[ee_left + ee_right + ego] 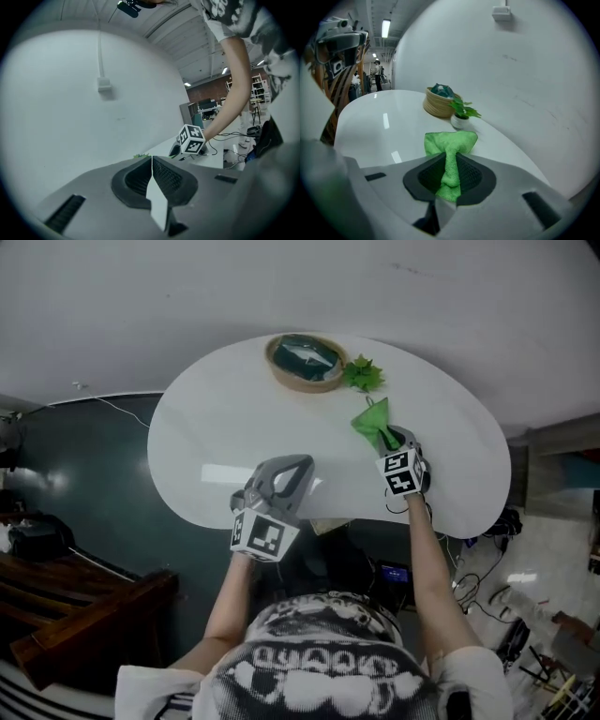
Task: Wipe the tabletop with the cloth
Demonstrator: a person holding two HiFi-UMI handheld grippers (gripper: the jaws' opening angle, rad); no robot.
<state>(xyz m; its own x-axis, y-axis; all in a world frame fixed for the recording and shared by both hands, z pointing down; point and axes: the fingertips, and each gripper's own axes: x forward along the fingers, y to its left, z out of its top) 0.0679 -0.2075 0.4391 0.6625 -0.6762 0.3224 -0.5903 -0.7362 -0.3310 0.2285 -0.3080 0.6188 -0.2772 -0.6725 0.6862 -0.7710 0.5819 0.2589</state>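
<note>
Right gripper [449, 164] pinches one green cloth [451, 140], its free end fanned out over the white surface [216, 427] (near one potted plant [362, 374] and one basket [305, 362]). Left gripper [152, 174], pressed together, holds nothing.

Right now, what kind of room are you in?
Probably a workshop or lab, not a home: strip lights overhead, storage shelves at the back, and loose cables on the floor beside the white table.
</note>
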